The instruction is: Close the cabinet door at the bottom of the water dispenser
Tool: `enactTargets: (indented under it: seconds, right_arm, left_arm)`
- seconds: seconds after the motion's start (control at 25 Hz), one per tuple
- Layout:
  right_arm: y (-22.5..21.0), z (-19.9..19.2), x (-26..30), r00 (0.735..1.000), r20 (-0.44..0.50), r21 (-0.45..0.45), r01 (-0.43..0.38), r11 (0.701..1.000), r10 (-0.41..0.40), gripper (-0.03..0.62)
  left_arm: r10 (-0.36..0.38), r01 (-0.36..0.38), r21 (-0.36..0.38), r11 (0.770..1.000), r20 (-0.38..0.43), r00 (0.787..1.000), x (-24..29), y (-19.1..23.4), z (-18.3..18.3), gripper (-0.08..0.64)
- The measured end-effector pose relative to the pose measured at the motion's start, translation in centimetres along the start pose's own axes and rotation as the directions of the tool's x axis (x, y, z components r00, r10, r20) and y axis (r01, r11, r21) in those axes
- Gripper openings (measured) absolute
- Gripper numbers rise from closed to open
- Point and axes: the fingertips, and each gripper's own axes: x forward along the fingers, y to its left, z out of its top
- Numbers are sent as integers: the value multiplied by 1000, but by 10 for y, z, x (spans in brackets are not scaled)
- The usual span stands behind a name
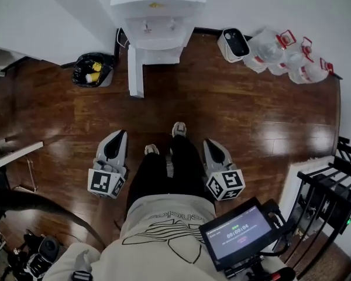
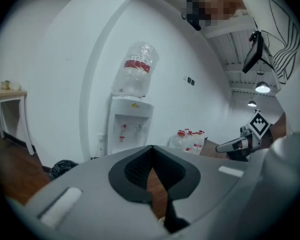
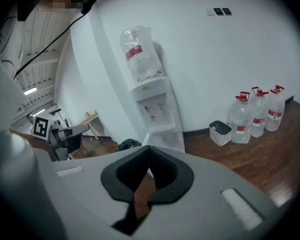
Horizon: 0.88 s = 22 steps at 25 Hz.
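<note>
The white water dispenser [image 1: 158, 16] stands against the far wall with a bottle on top. Its bottom cabinet door [image 1: 136, 72] hangs open, swung out toward me on the left side. My left gripper [image 1: 118, 134] and right gripper [image 1: 210, 142] hover low on either side of my legs, well short of the dispenser. Both point toward it. In the left gripper view the dispenser [image 2: 127, 126] is far beyond the left gripper [image 2: 151, 149], whose jaws meet at the tips on nothing. The right gripper [image 3: 149, 151] is likewise shut and empty, facing the dispenser [image 3: 155, 109].
A black-bagged bin [image 1: 92, 69] sits left of the dispenser. To its right are a small white bin [image 1: 234, 44] and several water bottles [image 1: 286, 54]. A black rack [image 1: 333, 186] stands at the right, a table edge [image 1: 11, 151] at the left, and a screen [image 1: 240, 233] near me.
</note>
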Motion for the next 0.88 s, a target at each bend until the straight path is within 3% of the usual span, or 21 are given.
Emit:
enactTargets:
  seconds: [0.24, 0.36, 0.52, 0.64, 0.88]
  right_arm:
    - [-86, -62, 52, 997, 22, -28, 70, 997, -69, 3]
    - [-123, -102, 84, 997, 5, -56, 76, 996, -76, 3]
    - [-170, -151, 119, 995, -13, -47, 100, 994, -100, 3]
    - [-197, -174, 137, 991, -3, -74, 133, 988, -133, 3]
    - [-223, -175, 183, 979, 147, -72, 154, 985, -142, 3]
  left_arm:
    - [74, -75, -22, 997, -60, 995, 53, 49, -141, 20]
    - [86, -89, -27, 996, -95, 992, 80, 63, -190, 20]
    - [71, -71, 3, 997, -80, 994, 113, 84, -232, 20]
    - [106, -106, -14, 994, -43, 993, 131, 108, -253, 20]
    - [157, -161, 48, 986, 80, 984, 165, 150, -271, 20]
